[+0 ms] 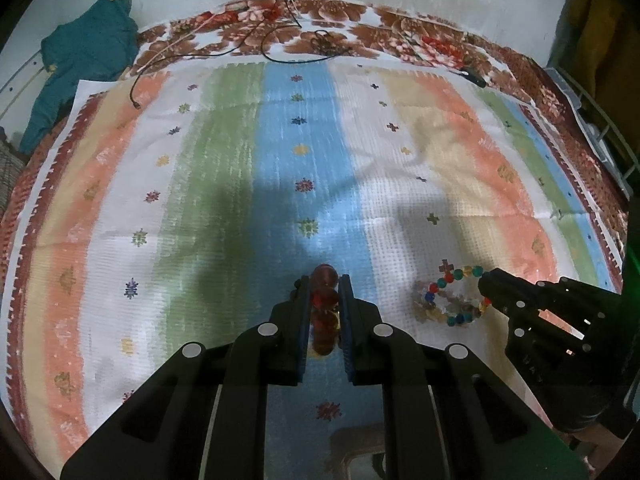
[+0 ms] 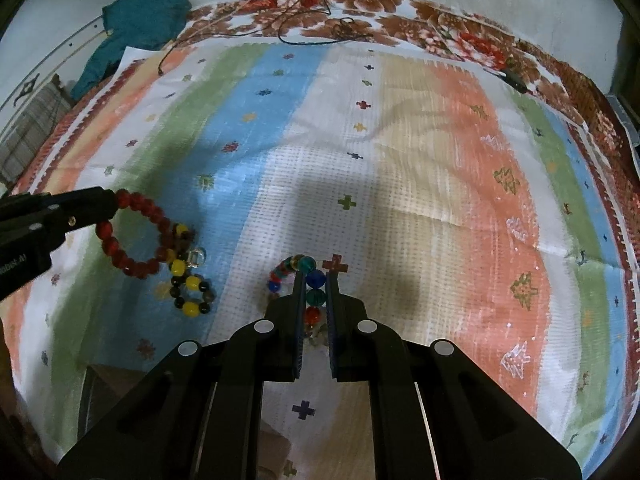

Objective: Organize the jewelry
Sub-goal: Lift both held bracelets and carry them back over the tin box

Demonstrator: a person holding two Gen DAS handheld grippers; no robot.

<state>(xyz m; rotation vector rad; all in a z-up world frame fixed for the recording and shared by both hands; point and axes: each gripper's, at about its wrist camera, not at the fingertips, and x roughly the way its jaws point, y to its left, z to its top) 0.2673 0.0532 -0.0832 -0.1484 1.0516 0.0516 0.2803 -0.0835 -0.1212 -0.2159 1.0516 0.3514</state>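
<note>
My left gripper (image 1: 325,280) is shut on a red bead bracelet (image 1: 325,308); in the right wrist view the left gripper (image 2: 114,202) holds that red bracelet (image 2: 136,268) by its upper left beads. My right gripper (image 2: 314,274) is shut on a multicolour bead bracelet (image 2: 315,278); in the left wrist view the right gripper (image 1: 486,284) grips this bracelet (image 1: 440,284) at its right side. A yellow and black bead bracelet (image 2: 188,286) lies on the striped cloth (image 2: 440,160), touching the red one.
A teal garment (image 1: 84,56) lies at the far left. Black cables (image 1: 280,40) trail over the floral sheet (image 1: 360,20) at the back. A small black object (image 2: 516,78) sits at the far right.
</note>
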